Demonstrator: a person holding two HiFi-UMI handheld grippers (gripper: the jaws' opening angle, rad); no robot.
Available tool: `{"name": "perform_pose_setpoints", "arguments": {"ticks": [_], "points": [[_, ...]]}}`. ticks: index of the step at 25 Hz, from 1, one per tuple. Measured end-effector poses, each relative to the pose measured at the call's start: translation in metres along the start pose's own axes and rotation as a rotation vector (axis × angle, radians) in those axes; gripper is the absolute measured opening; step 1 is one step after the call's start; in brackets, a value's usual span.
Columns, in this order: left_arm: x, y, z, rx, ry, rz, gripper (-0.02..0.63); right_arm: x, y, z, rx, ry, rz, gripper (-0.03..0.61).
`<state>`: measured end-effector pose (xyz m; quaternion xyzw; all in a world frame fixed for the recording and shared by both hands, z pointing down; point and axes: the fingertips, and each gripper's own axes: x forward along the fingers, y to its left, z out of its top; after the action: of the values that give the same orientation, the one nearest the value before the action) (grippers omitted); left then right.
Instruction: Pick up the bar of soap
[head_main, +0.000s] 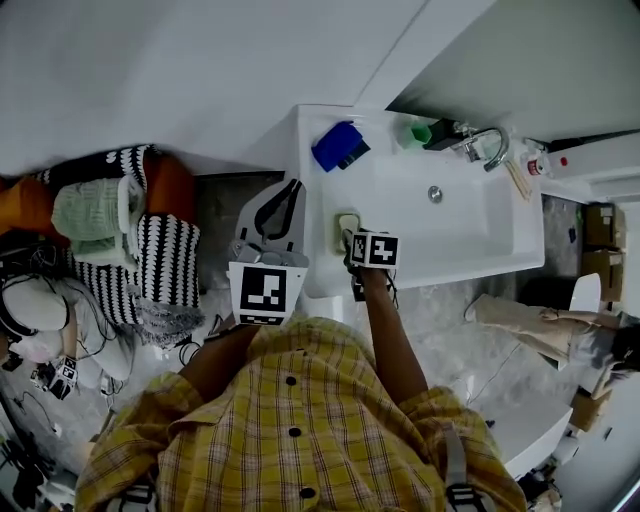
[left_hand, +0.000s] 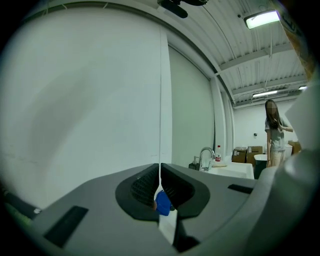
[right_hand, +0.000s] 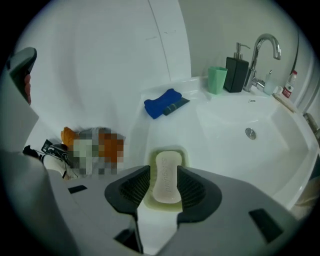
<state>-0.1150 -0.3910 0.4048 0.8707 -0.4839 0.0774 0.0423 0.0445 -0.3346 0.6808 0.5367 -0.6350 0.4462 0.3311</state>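
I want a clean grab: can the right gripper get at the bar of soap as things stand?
Probably yes. The right gripper has its jaws apart on either side of the bar of soap, which lies flat in its dish on the edge of the sink; nothing covers it.

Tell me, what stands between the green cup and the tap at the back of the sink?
A dark soap dispenser stands between the green cup and the tap, close beside the cup. The right gripper view shows this most clearly.
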Motion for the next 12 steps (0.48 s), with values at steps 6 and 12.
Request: {"name": "perform_pose_setpoints", "arguments": {"ticks": [6, 12], "points": [[0.014, -0.003, -0.007, -0.003, 0.020, -0.010, 0.021, 0.021, -0.006, -0.002, 0.033, 0.059, 0.004, 0.176], [0.028, -0.012, -0.001, 0.014, 0.024, 0.009, 0.021, 0.035, -0.008, -0.012, 0.027, 0.141, 0.019, 0.181]]}}
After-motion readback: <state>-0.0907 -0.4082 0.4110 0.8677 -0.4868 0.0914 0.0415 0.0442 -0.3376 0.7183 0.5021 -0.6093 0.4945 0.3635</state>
